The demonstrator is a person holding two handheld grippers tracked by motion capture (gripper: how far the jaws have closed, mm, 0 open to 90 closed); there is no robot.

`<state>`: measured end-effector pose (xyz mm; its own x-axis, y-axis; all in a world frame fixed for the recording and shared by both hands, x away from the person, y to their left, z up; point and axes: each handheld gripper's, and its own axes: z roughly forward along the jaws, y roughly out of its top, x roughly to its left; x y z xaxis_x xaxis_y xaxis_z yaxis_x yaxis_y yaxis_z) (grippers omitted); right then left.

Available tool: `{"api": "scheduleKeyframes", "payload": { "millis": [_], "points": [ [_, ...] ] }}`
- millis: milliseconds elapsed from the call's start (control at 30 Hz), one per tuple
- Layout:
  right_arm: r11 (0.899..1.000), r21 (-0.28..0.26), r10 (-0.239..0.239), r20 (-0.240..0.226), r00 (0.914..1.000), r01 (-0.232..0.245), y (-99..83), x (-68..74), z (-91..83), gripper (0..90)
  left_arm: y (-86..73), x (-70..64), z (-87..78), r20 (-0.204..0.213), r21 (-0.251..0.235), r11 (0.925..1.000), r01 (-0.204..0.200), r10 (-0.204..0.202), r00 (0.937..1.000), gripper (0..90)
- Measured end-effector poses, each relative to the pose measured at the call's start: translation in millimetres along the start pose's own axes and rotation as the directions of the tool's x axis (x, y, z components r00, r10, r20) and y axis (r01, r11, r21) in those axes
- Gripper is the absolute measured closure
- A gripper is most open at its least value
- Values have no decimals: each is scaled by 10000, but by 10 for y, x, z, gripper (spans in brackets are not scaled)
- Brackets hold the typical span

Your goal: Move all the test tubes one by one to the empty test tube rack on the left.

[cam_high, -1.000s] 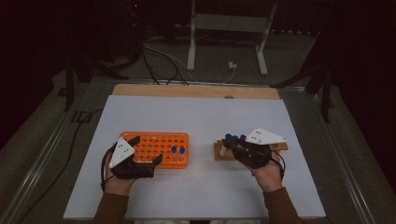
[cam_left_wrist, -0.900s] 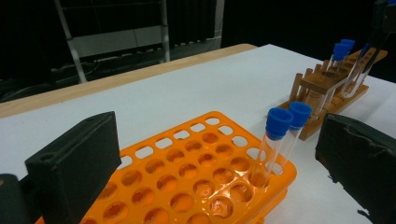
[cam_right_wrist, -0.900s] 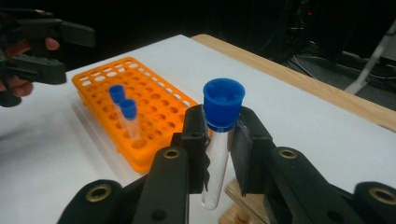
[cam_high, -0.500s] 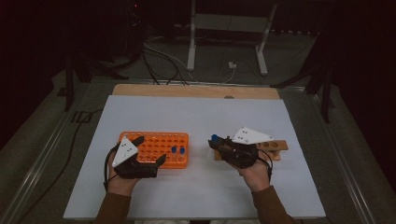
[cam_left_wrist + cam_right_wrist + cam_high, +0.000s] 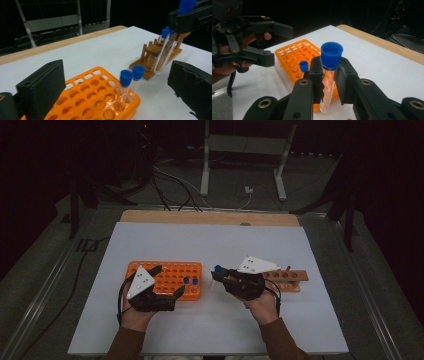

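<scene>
Clamping a blue-capped tube (image 5: pixel 329 82) between its jaws, the right tool (image 5: pixel 226 276) holds it upright above the tabletop (image 5: pixel 210 245), cap just over the jaw tops and the clear body hanging below them. Beyond that tool's tips is the orange rack (image 5: pixel 172 276) with two more capped tubes (image 5: pixel 128 87) standing in its near corner, and behind the tool lies the wooden rack (image 5: pixel 292 279). Over the orange rack's other end the left tool (image 5: pixel 165 281) hovers with jaws spread wide, gripping nothing.
</scene>
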<state>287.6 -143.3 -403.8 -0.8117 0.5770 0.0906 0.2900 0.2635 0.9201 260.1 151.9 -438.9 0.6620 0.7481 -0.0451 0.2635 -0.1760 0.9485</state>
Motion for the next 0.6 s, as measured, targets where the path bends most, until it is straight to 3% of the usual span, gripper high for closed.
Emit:
{"api": "scheduleKeyframes", "payload": {
  "millis": [267,400,600],
  "points": [
    [10000,0,-58,-415,9991,58,39,111,118,767,47,-121,64,565,452,9989,-133,108,9983,69],
    [9998,21,-179,-626,9979,181,75,186,184,767,49,-185,90,613,423,9987,-278,251,9978,88],
    [9993,128,-328,-924,9952,342,99,293,289,767,40,-236,121,947,476,9977,-473,427,9946,243]
  ]
}}
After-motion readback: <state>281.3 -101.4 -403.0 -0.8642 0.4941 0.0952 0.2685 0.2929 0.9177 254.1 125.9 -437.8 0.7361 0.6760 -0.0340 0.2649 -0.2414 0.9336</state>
